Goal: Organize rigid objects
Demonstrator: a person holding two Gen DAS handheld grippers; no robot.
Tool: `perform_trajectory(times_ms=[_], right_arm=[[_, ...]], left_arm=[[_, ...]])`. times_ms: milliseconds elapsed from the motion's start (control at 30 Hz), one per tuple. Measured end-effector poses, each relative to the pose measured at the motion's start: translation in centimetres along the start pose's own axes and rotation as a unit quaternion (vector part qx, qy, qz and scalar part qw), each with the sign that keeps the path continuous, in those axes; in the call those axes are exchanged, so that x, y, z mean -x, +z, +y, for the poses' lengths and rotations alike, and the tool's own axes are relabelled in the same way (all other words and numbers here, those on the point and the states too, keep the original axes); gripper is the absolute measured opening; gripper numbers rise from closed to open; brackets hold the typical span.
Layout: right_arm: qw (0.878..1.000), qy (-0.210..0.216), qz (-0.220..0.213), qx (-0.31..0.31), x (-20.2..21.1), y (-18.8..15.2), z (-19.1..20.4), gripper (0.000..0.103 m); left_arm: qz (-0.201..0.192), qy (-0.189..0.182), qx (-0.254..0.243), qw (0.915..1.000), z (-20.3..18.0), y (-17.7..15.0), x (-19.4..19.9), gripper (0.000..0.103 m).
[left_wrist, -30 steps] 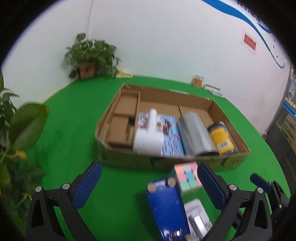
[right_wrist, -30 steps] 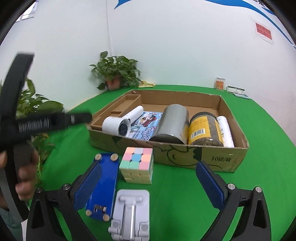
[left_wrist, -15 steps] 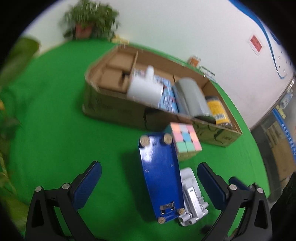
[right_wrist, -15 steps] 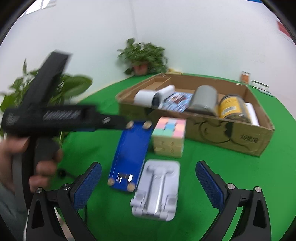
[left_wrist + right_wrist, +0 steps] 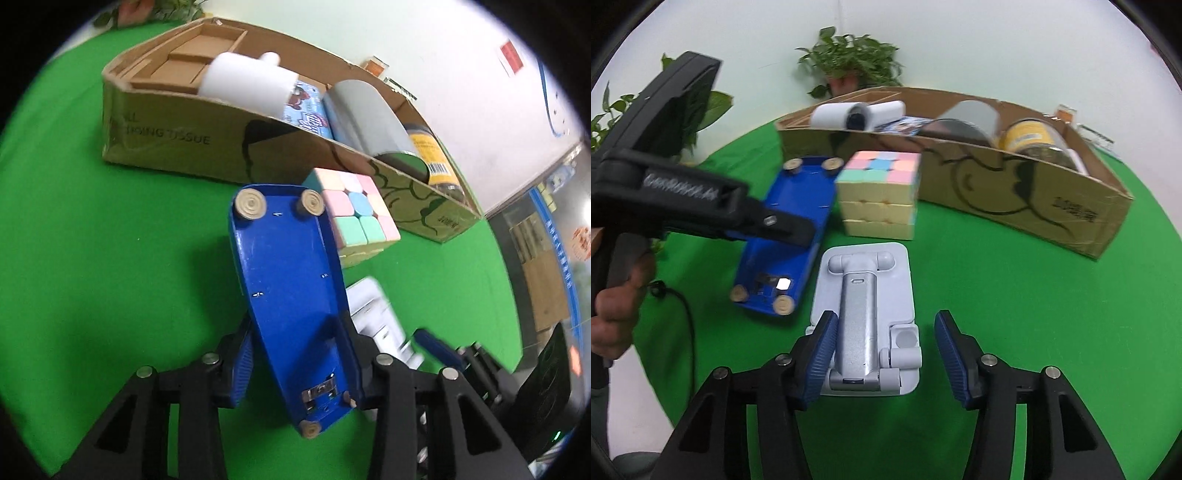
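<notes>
A blue flat device with round feet [image 5: 291, 295] lies on the green table, and my left gripper [image 5: 299, 354] is shut on its near end; it also shows in the right wrist view [image 5: 790, 229]. A pastel puzzle cube [image 5: 354, 218] [image 5: 879, 192] stands just right of it. A white and silver folding phone stand [image 5: 864, 314] lies in front of the cube. My right gripper [image 5: 884, 350] is open, with its jaws on either side of the stand's near end. A cardboard box [image 5: 1034, 199] behind holds a white camera-like object [image 5: 857, 114], a grey cylinder [image 5: 960, 122] and a yellow-label jar [image 5: 1030, 136].
Potted plants stand at the back [image 5: 849, 62] and at the left edge [image 5: 613, 118] of the table. The left hand-held gripper's black body [image 5: 672, 177] crosses the left of the right wrist view. The table's edge is near at front left.
My left gripper moved down and forward and closed on the blue device. My right gripper moved down toward the phone stand and narrowed around its near end.
</notes>
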State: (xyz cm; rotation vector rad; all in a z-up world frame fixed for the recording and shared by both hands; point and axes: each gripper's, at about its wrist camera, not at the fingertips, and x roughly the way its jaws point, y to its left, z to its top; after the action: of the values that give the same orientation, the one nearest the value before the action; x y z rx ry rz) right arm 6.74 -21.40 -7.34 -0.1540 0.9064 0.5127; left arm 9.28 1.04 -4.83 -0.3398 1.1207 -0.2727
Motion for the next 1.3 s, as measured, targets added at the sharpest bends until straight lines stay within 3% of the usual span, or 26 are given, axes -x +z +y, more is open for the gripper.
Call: perform_trajectory(times_ms=[167, 267, 300, 433, 467, 533, 667, 767, 867, 933, 1000, 1100, 1233, 1300], right_arm=[[0.997, -0.062, 0.007, -0.048, 0.3, 0.3, -4.8, 0.049], [0.992, -0.103, 0.015, -0.068, 1.1, 0.2, -7.0, 0.050], [0.993, -0.097, 0.009, -0.072, 1.6, 0.2, -7.2, 0.051], [0.998, -0.010, -0.054, -0.043, 4.3, 1.1, -5.2, 0.081], [0.997, 0.014, -0.068, -0.029, 4.4, 1.6, -4.3, 0.082], [0.996, 0.056, -0.064, -0.020, 3.4, 2.8, -2.9, 0.082], [0.991, 0.126, -0.010, -0.047, -0.8, 4.6, -0.5, 0.080], [0.987, 0.149, 0.036, -0.058, -3.1, 4.4, 1.1, 0.073], [0.985, 0.146, 0.067, -0.056, -5.1, 4.1, 2.8, 0.065], [0.985, 0.152, 0.065, -0.053, -5.5, 3.9, 3.8, 0.052], [0.990, 0.131, 0.054, -0.019, -4.8, 3.8, 5.6, 0.041], [0.996, 0.054, 0.041, 0.050, -4.2, 3.4, 8.4, 0.036], [0.994, -0.007, 0.031, 0.106, -4.6, 3.3, 10.3, 0.033], [0.987, -0.049, 0.019, 0.151, -4.5, 2.9, 11.5, 0.033]], left_arm=[[0.031, -0.065, -0.020, 0.9972, -2.0, -1.3, -1.1, 0.025], [0.031, -0.070, -0.015, 0.9969, -2.3, -1.5, -1.0, 0.025], [0.027, -0.068, -0.012, 0.9972, -2.1, -1.5, -0.8, 0.025], [0.002, -0.055, 0.017, 0.9983, 0.0, -1.6, 1.2, 0.025], [0.000, -0.054, 0.025, 0.9983, 0.6, -1.6, 1.5, 0.026], [-0.008, -0.049, 0.048, 0.9976, 1.6, -1.4, 1.8, 0.026], [-0.016, -0.034, 0.054, 0.9978, 2.5, -1.8, 2.5, 0.026], [-0.019, -0.038, 0.057, 0.9975, 2.9, -2.3, 3.1, 0.026], [-0.022, -0.039, 0.063, 0.9970, 3.1, -2.3, 2.8, 0.026], [-0.023, -0.031, 0.065, 0.9971, 3.6, -2.3, 2.9, 0.026], [-0.025, -0.027, 0.072, 0.9968, 4.4, -2.3, 3.2, 0.026], [-0.032, -0.028, 0.076, 0.9962, 5.4, -2.2, 3.9, 0.026], [-0.045, -0.020, 0.093, 0.9945, 6.9, -2.1, 5.1, 0.026], [-0.045, -0.018, 0.104, 0.9934, 7.4, -2.1, 5.2, 0.035]])
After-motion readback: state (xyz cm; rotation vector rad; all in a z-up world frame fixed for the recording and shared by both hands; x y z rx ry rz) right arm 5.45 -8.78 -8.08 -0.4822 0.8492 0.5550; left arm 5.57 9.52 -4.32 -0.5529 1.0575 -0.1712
